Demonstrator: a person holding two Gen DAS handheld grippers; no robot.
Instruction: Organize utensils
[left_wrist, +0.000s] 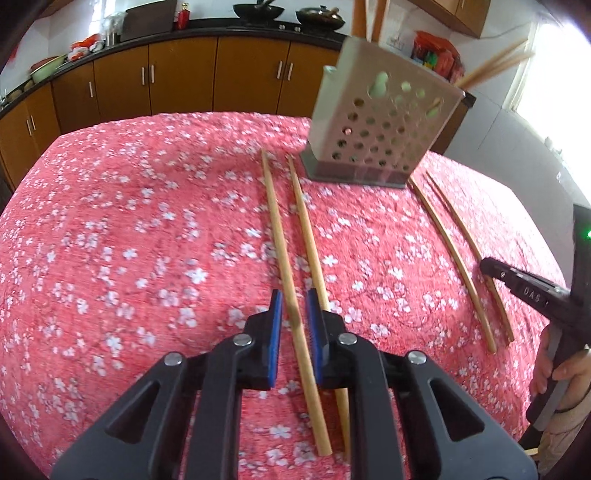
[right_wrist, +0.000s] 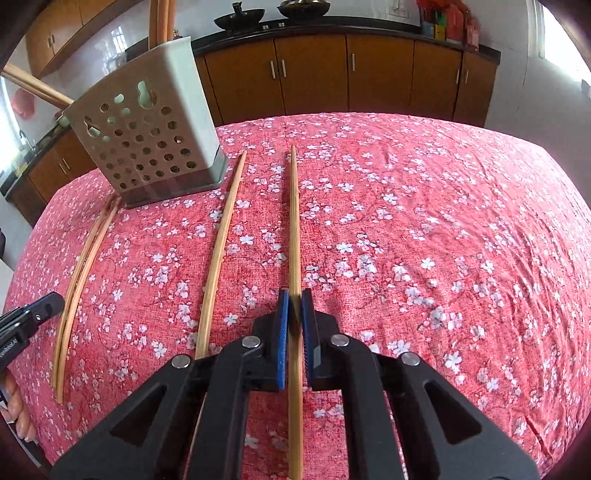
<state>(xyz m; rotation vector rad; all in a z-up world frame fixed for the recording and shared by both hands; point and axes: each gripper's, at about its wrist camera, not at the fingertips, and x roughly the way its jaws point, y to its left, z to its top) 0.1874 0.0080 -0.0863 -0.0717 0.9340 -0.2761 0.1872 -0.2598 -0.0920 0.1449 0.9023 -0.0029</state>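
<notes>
Several wooden chopsticks lie on the pink floral tablecloth (left_wrist: 129, 229). My left gripper (left_wrist: 294, 300) straddles one chopstick (left_wrist: 279, 236); its blue pads stand close on both sides with a thin gap showing, so it is open. A second chopstick (left_wrist: 306, 221) runs under its right finger. My right gripper (right_wrist: 294, 295) is shut on another chopstick (right_wrist: 294, 221) lying on the cloth, with one more chopstick (right_wrist: 224, 232) to its left. A perforated metal utensil holder (left_wrist: 380, 122) (right_wrist: 147, 136) stands at the far side with chopsticks (right_wrist: 33, 85) sticking out of it.
Brown kitchen cabinets (left_wrist: 184, 74) and a dark counter with pans (left_wrist: 258, 11) run behind the table. A hand (left_wrist: 561, 373) grips the right tool's handle at the edge of the left wrist view. The left gripper's tip (right_wrist: 51, 301) shows beside a pair of chopsticks (right_wrist: 79, 266).
</notes>
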